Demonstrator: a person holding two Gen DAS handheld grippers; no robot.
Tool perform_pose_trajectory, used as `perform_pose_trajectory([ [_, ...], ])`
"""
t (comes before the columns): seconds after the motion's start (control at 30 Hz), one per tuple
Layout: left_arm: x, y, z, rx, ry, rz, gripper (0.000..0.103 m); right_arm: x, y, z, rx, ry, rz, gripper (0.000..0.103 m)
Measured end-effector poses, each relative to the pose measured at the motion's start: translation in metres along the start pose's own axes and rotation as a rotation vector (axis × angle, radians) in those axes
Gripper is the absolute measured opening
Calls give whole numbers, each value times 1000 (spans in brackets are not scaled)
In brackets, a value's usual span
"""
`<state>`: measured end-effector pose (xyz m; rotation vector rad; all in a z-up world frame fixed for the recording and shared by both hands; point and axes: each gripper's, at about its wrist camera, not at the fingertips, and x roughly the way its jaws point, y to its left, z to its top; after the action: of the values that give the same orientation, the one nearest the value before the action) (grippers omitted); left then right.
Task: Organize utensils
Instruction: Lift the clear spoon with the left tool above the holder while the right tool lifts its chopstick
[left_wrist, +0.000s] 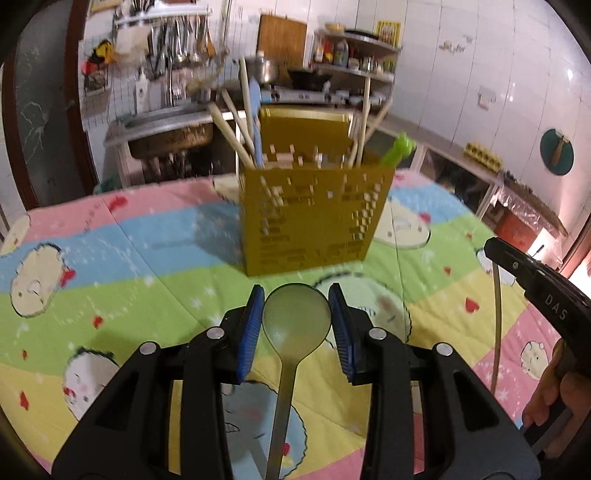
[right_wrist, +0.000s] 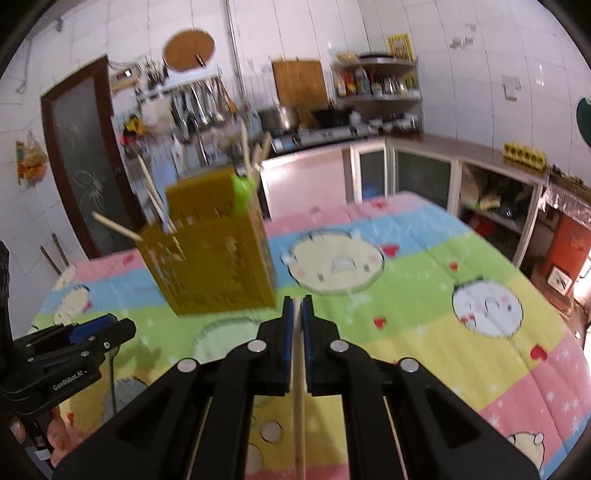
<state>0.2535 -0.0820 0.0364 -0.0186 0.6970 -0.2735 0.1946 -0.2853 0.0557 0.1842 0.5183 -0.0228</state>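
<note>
The surface, covered with a pastel cartoon-print cloth, fills the lower part of both views. On it stands the yellow perforated utensil holder, upright and already stocked with wooden chopsticks, a blue-handled piece and a green utensil leaning at its right corner.

The left gripper holds a pale grey spoon, its fingers part-spread and pinching the bowl from both sides, the handle running back under the camera. The right gripper has its fingers pressed almost together on a thin wooden stick, apparently a chopstick, which runs back between the arms of the tool.

Both pieces appear to be clear of the cloth and in front of the holder, so the step in hand looks like carrying them to it. Next, each hand probably needs to bring its piece above the open rim, tilt it closer to upright, lower it in between the pieces already standing there, and only then let go.

The holder is motion-blurred in both views, and its inner compartments cannot be made out. The far ends of the spoon handle and the stick are cut off at the lower edge, and the stick's tip is hidden between the fingers.
</note>
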Motion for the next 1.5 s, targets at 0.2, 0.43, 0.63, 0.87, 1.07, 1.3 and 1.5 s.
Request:
perform_pose_trajectory([
  [0.2, -21, 9, 4, -4, -76, 6, 35, -15, 10, 12, -16, -104, 19, 5],
  [0.43, -39, 12, 4, 11, -165, 16, 35, -20, 16, 19, -21, -185, 23, 5],
  [0.63, -43, 19, 3, -8, -185, 15, 35, -17, 19, 21, -23, -219, 30, 5],
  [0.87, -47, 24, 2, -28, -193, 0, 35, -25, 28, 27, -47, -291, 40, 5],
  [1.07, -55, 18, 0, -5, -219, 2, 35, -24, 33, 26, -48, -309, 53, 5],
  [1.3, -63, 16, 5, -7, -244, 3, 35, -27, 37, 27, -73, -326, 49, 5],
  [1.5, -67, 15, 12, -9, -264, 16, 35, -31, 43, 27, -86, -329, 38, 5],
])
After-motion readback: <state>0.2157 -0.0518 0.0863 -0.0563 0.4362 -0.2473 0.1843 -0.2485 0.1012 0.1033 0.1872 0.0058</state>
